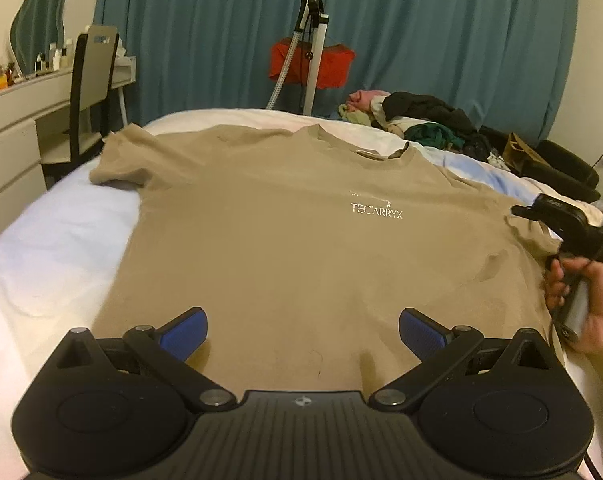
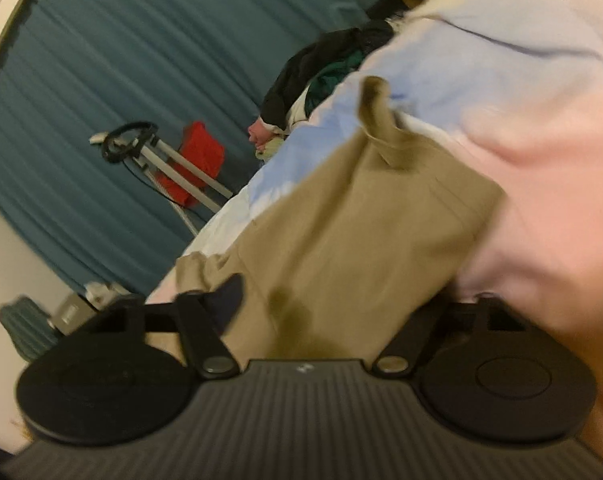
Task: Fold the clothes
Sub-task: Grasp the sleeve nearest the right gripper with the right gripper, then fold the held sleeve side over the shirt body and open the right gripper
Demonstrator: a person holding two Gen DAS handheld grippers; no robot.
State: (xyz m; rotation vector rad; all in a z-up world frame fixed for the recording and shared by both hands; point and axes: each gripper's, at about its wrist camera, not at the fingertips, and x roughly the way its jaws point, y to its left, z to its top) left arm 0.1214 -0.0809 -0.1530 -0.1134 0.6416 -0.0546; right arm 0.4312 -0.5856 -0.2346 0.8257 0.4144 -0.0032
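A tan T-shirt (image 1: 285, 216) with a white chest logo lies spread flat on the bed, collar at the far end. My left gripper (image 1: 303, 332) is open over the shirt's near hem, blue pads wide apart and holding nothing. The right gripper's body (image 1: 557, 220) shows at the right edge of the left wrist view, held by a hand beside the shirt's right sleeve. In the tilted, blurred right wrist view, the tan sleeve (image 2: 361, 232) lies between the jaws of my right gripper (image 2: 333, 304). One finger (image 2: 229, 300) is visible and the other is hidden by cloth.
The bed (image 1: 61, 248) has a white and pale blue cover. A heap of dark and coloured clothes (image 1: 417, 116) sits at its far right. A chair (image 1: 89, 92) and white dresser (image 1: 9, 132) stand left. A garment steamer (image 1: 313, 48) stands by the teal curtain.
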